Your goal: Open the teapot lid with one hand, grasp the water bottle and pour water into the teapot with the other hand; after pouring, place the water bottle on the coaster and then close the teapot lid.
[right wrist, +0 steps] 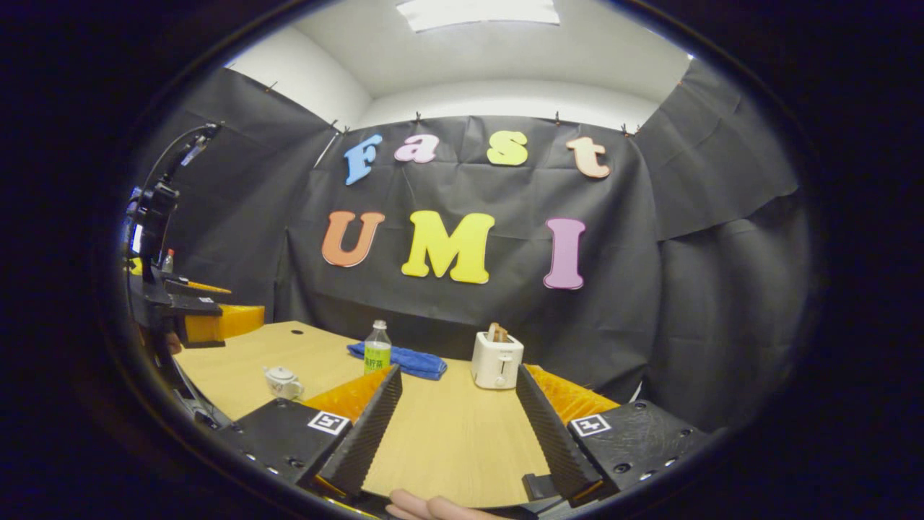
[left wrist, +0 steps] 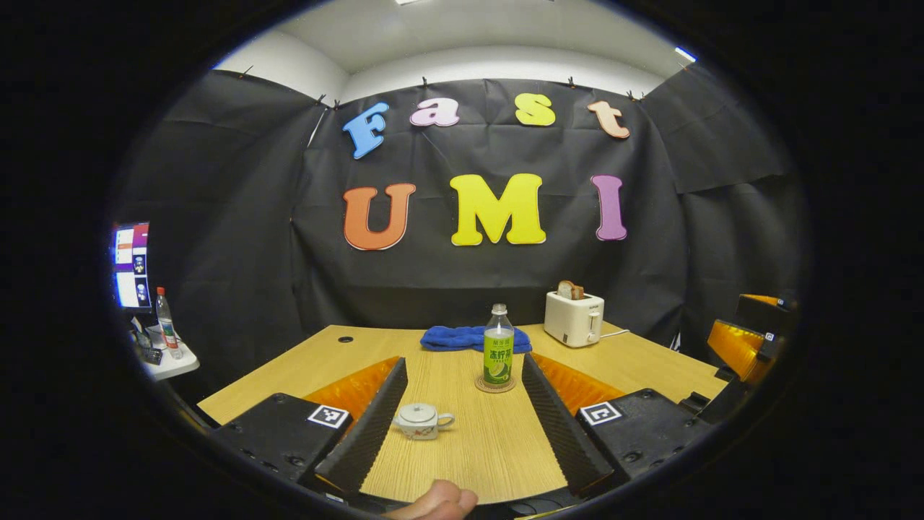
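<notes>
Your left gripper (left wrist: 462, 393) fingers are spread, holding nothing; teapot (left wrist: 422, 420) sits between them, lid on. Water bottle (left wrist: 498, 355) stands on its coaster (left wrist: 495, 385) beyond. Right gripper (right wrist: 456, 404) also released. Blue towel (left wrist: 469, 337), toaster (left wrist: 574, 318) behind, wooden table (left wrist: 635, 361).

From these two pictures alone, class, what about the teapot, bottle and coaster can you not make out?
- Water level: the water bottle wears a label over most of its body in the left gripper view.
- Coaster: mostly hidden beneath the bottle.
- Teapot: too small in the right gripper view to judge how its lid sits.
</notes>
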`<control>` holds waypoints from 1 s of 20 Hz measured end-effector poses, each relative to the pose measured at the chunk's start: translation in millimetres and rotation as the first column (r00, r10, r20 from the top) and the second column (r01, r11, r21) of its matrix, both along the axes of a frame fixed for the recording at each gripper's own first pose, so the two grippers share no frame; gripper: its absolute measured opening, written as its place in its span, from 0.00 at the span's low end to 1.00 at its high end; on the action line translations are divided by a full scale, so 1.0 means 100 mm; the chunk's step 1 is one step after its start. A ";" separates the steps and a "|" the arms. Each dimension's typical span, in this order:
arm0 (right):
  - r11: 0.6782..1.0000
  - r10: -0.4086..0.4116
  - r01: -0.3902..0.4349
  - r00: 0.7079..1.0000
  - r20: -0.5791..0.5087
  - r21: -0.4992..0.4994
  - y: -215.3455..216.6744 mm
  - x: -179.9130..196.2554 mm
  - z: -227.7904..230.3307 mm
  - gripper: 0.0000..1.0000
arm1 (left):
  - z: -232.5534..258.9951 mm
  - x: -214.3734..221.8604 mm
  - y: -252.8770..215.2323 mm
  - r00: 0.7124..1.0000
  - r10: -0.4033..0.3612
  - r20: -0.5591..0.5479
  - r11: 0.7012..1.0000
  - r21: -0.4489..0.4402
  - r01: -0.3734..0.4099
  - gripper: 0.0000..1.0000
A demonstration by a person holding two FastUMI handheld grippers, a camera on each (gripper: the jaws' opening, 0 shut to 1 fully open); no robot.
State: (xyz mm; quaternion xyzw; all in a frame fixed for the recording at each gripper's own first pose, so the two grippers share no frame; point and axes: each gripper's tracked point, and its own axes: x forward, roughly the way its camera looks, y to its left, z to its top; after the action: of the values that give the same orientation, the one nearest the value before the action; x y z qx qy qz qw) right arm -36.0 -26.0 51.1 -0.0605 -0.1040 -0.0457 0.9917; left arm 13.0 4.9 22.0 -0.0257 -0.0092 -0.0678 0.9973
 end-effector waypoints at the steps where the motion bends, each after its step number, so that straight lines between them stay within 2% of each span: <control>1: 1.000 -0.010 0.010 1.000 0.004 -0.001 -0.01 -0.03 0.02 0.98 | -0.03 -0.04 -0.03 1.000 -0.003 -0.013 1.000 0.006 0.003 1.00; 4: 0.999 -0.046 0.046 0.999 -0.008 0.010 -0.03 -0.07 -0.02 0.95 | -0.04 -0.10 -0.07 1.000 -0.001 -0.017 1.000 -0.024 0.000 1.00; 6: 0.999 -0.037 0.038 0.999 -0.013 0.033 0.04 -0.06 -0.03 0.95 | -0.07 -0.11 -0.18 0.998 -0.042 -0.038 0.999 -0.034 0.041 1.00; 9: 0.997 -0.035 0.040 0.996 -0.077 0.063 0.11 0.00 -0.18 0.95 | 0.01 -0.12 0.00 1.000 -0.003 -0.003 1.000 -0.010 0.003 1.00; 10: 0.998 -0.034 0.039 0.996 -0.083 0.056 0.13 0.00 -0.18 0.98 | -0.01 -0.10 0.05 1.000 0.012 0.001 1.000 -0.014 -0.012 1.00; 11: 0.998 -0.024 0.029 0.996 -0.087 0.053 0.18 0.02 -0.18 0.95 | -0.04 -0.08 0.08 1.000 0.016 -0.005 1.000 -0.020 -0.016 1.00; 13: 0.999 -0.003 0.008 0.996 -0.089 0.054 0.26 0.08 -0.15 0.95 | -0.09 -0.05 0.07 1.000 0.012 -0.024 1.000 -0.027 -0.012 1.00; 14: 0.999 -0.008 0.013 0.996 -0.087 0.052 0.23 0.09 -0.14 0.92 | -0.10 -0.04 0.08 1.000 0.011 -0.028 1.000 -0.027 -0.012 1.00; 20: 0.997 -0.037 0.043 0.995 -0.092 0.061 0.07 0.08 -0.21 0.95 | -0.18 0.01 0.04 0.999 0.010 -0.045 1.000 -0.018 -0.011 1.00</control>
State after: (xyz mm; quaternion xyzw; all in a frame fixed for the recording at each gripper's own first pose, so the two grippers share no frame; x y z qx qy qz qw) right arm -28.4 -18.8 30.5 -0.0331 -0.0563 -0.0659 0.9957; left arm 13.9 9.4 4.4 -0.0365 0.0122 -0.0618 0.9973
